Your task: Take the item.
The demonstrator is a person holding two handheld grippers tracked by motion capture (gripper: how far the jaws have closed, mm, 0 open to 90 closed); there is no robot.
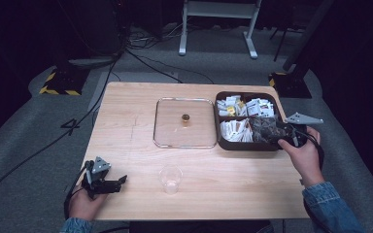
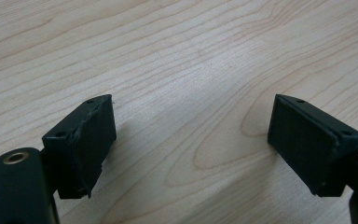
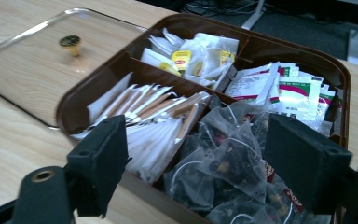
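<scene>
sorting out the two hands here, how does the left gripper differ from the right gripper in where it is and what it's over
The left gripper lies low at the table's near-left corner, over bare wood; the right gripper is raised at the brown box, over its near-right compartment of mesh tea bags. The left gripper is far from the plastic cup and glass lid; the right gripper is right at the box's contents. Both stand open, holding nothing.
</scene>
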